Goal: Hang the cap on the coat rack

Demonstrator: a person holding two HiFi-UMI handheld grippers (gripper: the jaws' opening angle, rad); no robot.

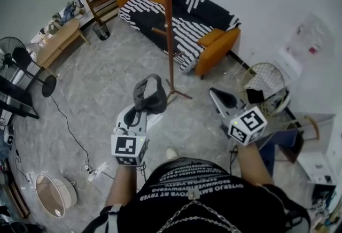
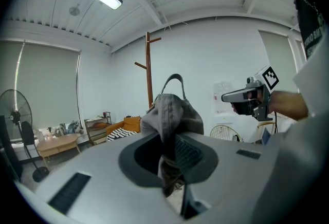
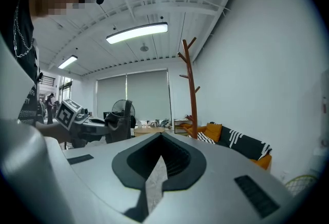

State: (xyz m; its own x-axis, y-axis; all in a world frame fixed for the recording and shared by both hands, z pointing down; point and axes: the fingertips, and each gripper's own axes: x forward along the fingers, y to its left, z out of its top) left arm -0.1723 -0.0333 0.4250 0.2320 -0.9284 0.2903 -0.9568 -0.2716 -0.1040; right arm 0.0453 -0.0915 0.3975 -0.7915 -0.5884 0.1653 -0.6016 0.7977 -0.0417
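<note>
Black shirt (image 1: 208, 186), white lettering, silver chain (image 1: 199, 212); grey left tool (image 1: 143, 113) and right tool (image 1: 215, 93) bear marker cubes (image 1: 129, 149)

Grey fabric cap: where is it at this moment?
Head view, left of centre: the grey fabric cap hangs clamped in the left gripper, in front of the brown wooden coat rack.

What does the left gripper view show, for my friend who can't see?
The left hand-held gripper is shut on a grey cap, with a tall wooden coat rack behind it. The right hand-held gripper shows at right.
</note>
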